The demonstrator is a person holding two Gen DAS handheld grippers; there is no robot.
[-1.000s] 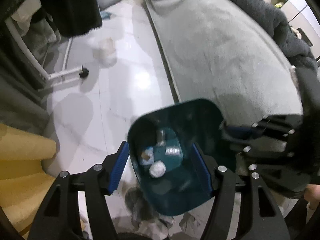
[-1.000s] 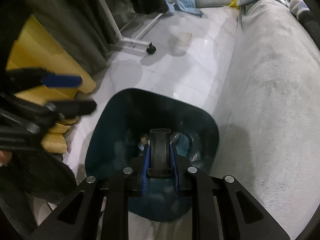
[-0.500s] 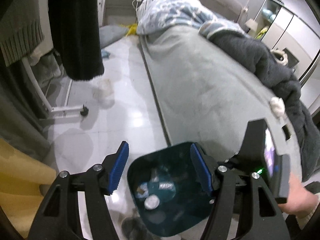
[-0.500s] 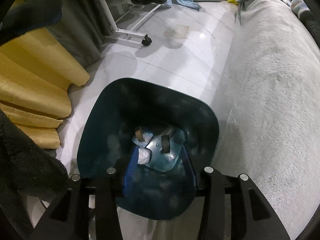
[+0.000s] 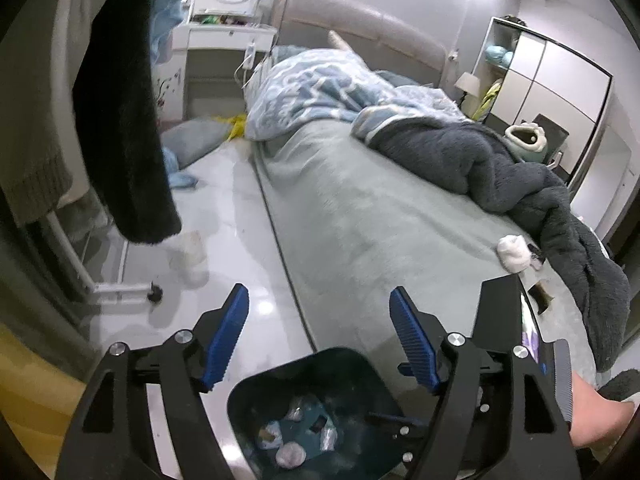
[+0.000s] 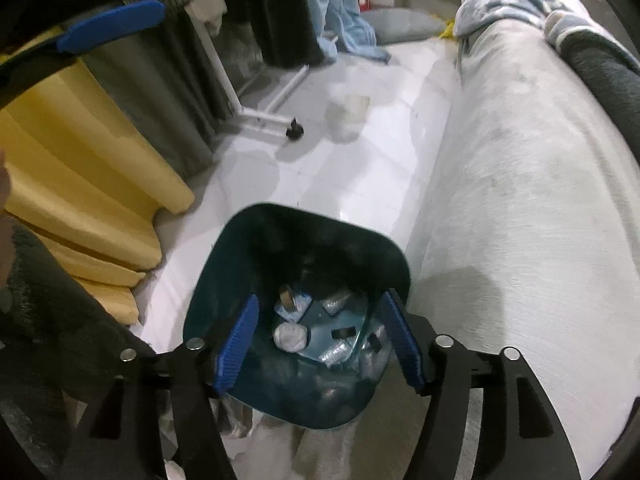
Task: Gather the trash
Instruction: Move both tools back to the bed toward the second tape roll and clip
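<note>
A dark teal trash bin (image 6: 240, 264) stands on the white floor beside the bed; it also shows in the left wrist view (image 5: 352, 364). Several scraps lie in it, among them a crumpled white wad (image 6: 291, 336) and foil wrappers (image 6: 335, 354). My right gripper (image 6: 318, 344) is open and empty above the bin's mouth. My left gripper (image 5: 320, 334) is open and empty, raised above the bin and facing the bed. A white crumpled wad (image 5: 514, 253) and a small dark item (image 5: 541, 302) lie on the bed's grey cover.
The bed (image 5: 380, 216) with a dark fleece blanket (image 5: 520, 176) fills the right. A translucent cup (image 6: 352, 106) stands on the floor near a clothes rack's wheeled foot (image 6: 294, 132). Yellow cushions (image 6: 80, 168) lie left of the bin. Clothes (image 5: 124, 120) hang at left.
My right gripper opened and let a dark item drop into the bin. My left gripper rose and tilted up from the bin toward the bed.
</note>
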